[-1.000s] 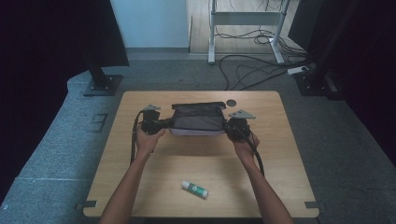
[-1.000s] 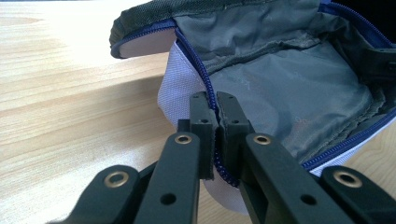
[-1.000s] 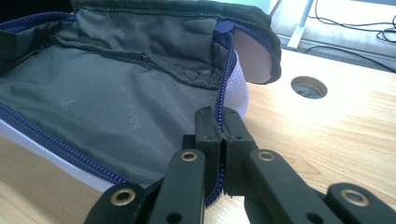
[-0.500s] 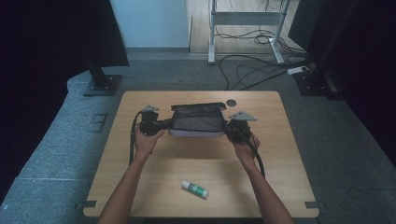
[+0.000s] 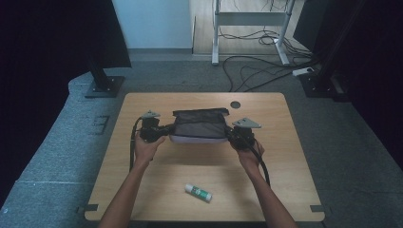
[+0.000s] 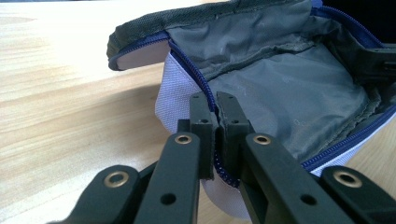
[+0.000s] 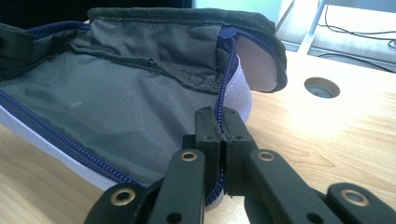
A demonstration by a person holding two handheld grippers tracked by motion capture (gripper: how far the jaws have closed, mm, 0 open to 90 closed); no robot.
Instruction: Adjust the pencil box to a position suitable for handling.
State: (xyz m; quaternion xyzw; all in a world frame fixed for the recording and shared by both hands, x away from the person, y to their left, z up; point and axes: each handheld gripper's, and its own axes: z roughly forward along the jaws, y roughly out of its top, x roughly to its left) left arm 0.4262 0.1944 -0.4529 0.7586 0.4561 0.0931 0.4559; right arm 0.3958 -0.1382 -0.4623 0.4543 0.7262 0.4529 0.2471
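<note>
Pouch material: soft pouch [image 5: 198,127], grey fabric lining, slightly creased; white woven outer shell [image 6: 170,100]; blue zipper [image 6: 198,79] running round the open mouth; dark padded rim along the far edge
Pouch position: on the desk [image 5: 157,175], centre, toward the far half, mouth gaping wide
Left tool [image 6: 215,114]: black, angular jaws with brass-coloured rivets; clenched on the zipper edge at the pouch's left end
Right tool [image 7: 218,127]: same build; clenched on the zipper edge at the pouch's right end
Pouch vs tools: stretched between the two, one at each end, the lining spread flat and exposed in both gripper views
Desk: pale wood grain, smooth, rounded corners; round cable hole [image 5: 235,104] just beyond the pouch
Other: small white tube with green band [image 5: 198,192], lying flat near the front edge, well apart from the pouch
</note>
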